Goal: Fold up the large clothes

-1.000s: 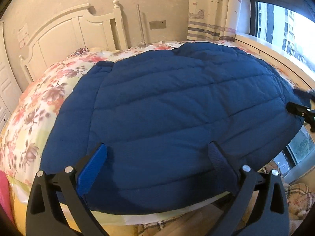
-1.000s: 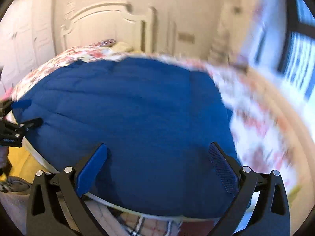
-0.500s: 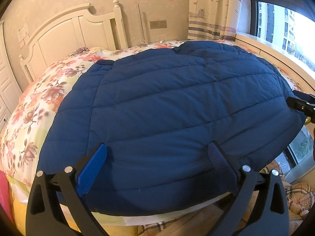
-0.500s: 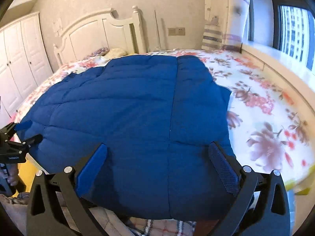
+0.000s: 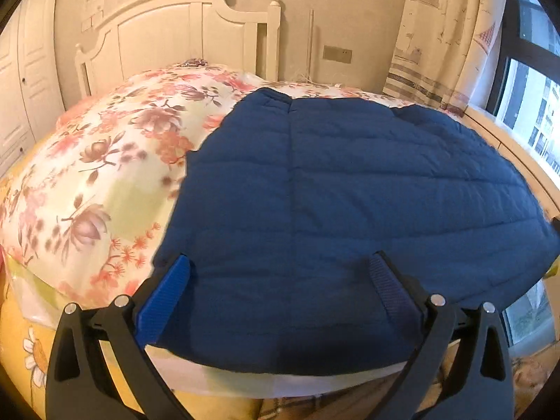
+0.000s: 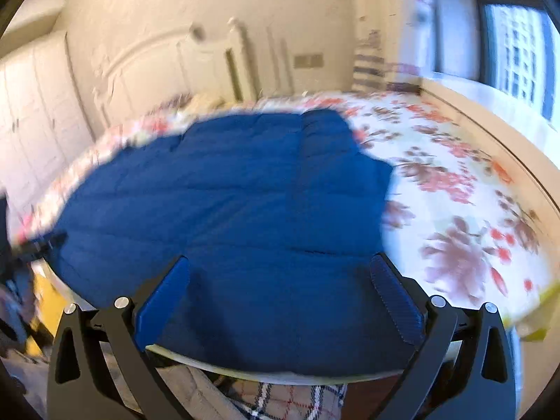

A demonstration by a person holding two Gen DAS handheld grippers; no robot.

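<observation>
While I hold both tools over the near end of the bed (image 5: 91,182), one large navy quilted jacket (image 5: 350,203) lies spread flat on the floral bedspread. Its padded fabric is stitched in horizontal channels, with one vertical seam running up toward a short collar-like tab at the far end. In the left wrist view the garment covers the right half of the mattress and its near hem reaches the bed's edge. In the right wrist view, which is motion-blurred, the same jacket (image 6: 245,210) fills the left and centre, with bare flowered sheet to its right.

My left gripper (image 5: 280,280) has its two blue-padded fingers spread wide apart, poised above the near hem and holding nothing. My right gripper (image 6: 280,280) is likewise spread wide with nothing between its pads, above the hem.

I can read no brand or writing on the jacket. A small paper notice (image 5: 92,3) on the wall is too faint to read.

Counted: one jacket, one bed, one white headboard (image 5: 182,38), one patterned curtain (image 5: 444,35), two grippers.
</observation>
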